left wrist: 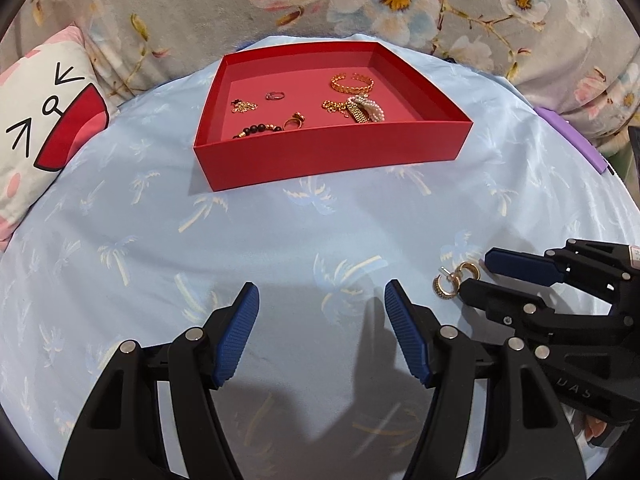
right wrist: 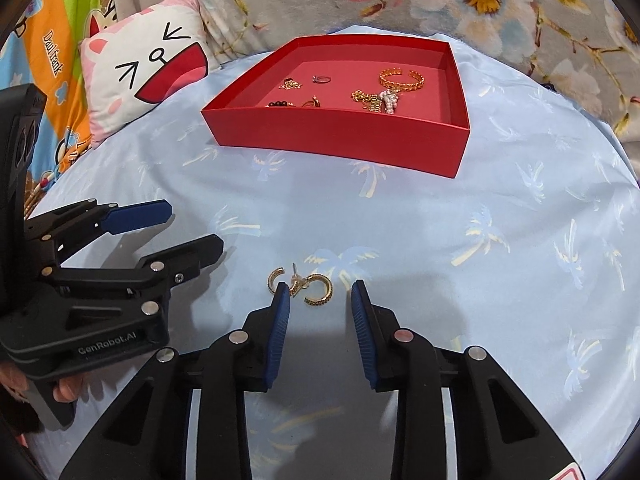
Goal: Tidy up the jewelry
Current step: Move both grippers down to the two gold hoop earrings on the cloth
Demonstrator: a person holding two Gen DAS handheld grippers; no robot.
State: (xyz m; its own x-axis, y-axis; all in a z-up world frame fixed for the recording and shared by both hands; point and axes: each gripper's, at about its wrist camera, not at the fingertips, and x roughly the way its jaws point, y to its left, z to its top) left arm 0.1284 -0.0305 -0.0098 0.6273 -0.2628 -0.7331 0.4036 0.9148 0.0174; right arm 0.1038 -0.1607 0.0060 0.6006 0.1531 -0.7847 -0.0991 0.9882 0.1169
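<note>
Your right gripper point(right wrist: 320, 292) stands open over the pair of gold hoop earrings point(right wrist: 308, 285). Its left pad hides part of one hoop, and the other hoop lies between the pads, with no pressing visible. Your left gripper point(left wrist: 322, 292) is open and empty, just beside the earrings. Beyond the earrings stands the red tray point(right wrist: 340, 136); its near wall cuts off the beaded bracelet point(right wrist: 280, 103).

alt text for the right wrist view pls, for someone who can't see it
The right gripper hovers open over two gold hoop earrings lying on a pale blue palm-print cloth. Beyond them sits a red tray holding gold bracelets, rings and beads. The left gripper, also open, reaches in from the left edge.
</note>
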